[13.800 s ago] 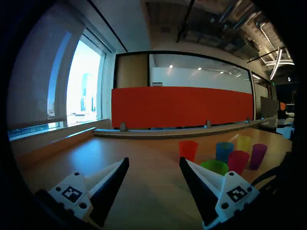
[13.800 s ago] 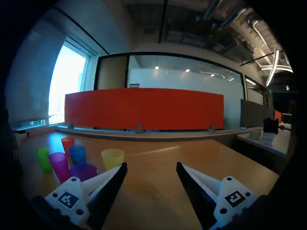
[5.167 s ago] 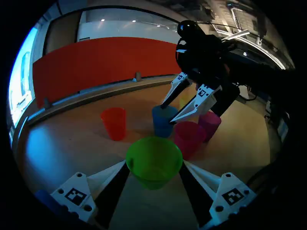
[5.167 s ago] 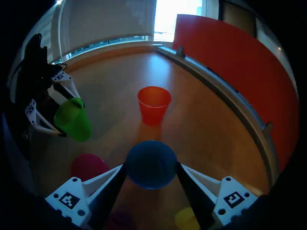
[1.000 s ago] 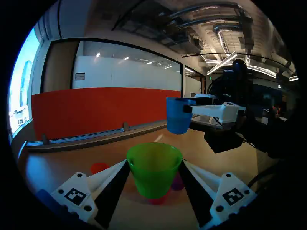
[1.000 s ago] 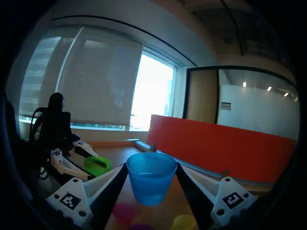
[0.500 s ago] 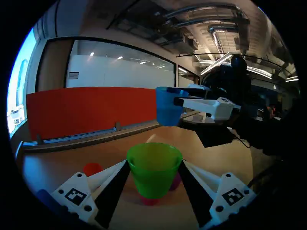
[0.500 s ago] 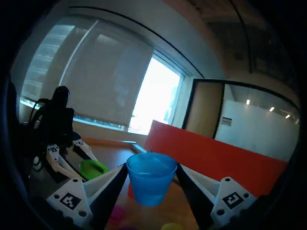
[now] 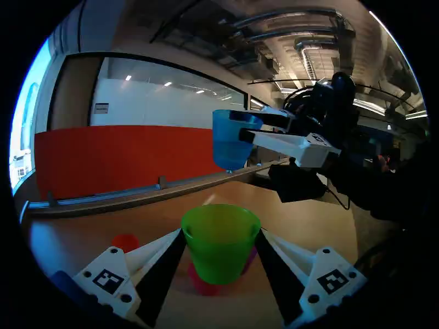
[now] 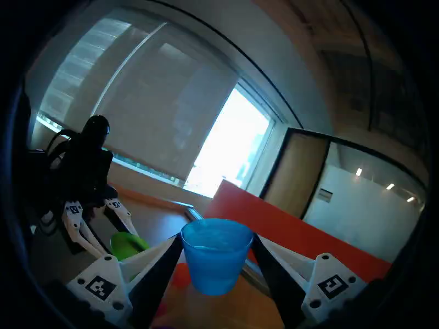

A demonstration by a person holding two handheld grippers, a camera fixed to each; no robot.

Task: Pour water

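Observation:
In the left gripper view my left gripper (image 9: 220, 249) is shut on a green cup (image 9: 220, 241), held upright above the wooden table (image 9: 307, 225). Above and beyond it, the right gripper (image 9: 237, 129) holds a blue cup (image 9: 229, 140), tilted a little. In the right gripper view my right gripper (image 10: 216, 262) is shut on that blue cup (image 10: 215, 255), which holds water. Down at the left of that view the left gripper (image 10: 101, 219) holds the green cup (image 10: 127, 244).
A magenta cup (image 9: 207, 285) and an orange-red cup (image 9: 125, 242) stand on the table under the green cup. A red partition (image 9: 120, 156) runs along the table's far edge. A person's dark sleeve (image 9: 384, 192) reaches in at the right.
The blue cup has moved up and leftward toward a spot over the green cup, and the right gripper has tilted further. The green cup stays held in place.

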